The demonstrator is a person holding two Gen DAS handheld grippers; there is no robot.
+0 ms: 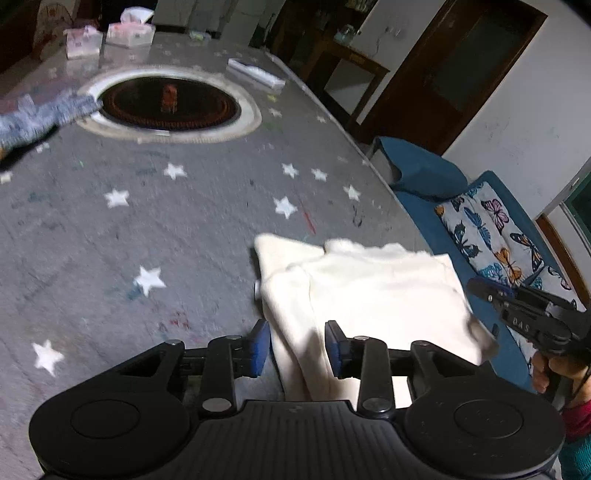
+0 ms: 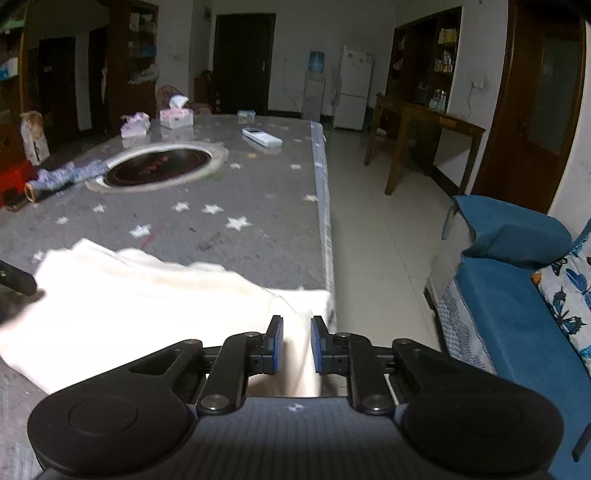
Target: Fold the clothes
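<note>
A cream-white garment [image 1: 373, 295] lies folded near the front right corner of the grey star-patterned table [image 1: 147, 229]. My left gripper [image 1: 297, 347] has its jaws apart, with a fold of the garment running between them. My right gripper [image 2: 296, 343] has its jaws closer together, with the garment's [image 2: 129, 310] edge between the blue pads [image 2: 276, 343]. It also shows in the left wrist view [image 1: 532, 317] at the garment's right corner. Whether either grips the cloth is unclear.
A round dark inset [image 1: 170, 103] sits mid-table with a blue patterned cloth [image 1: 40, 114] beside it. Tissue packs [image 1: 129, 33] and a white flat pack [image 1: 255, 74] lie farther back. A blue sofa [image 2: 517, 295] with a butterfly cushion stands right of the table edge [image 2: 325, 229].
</note>
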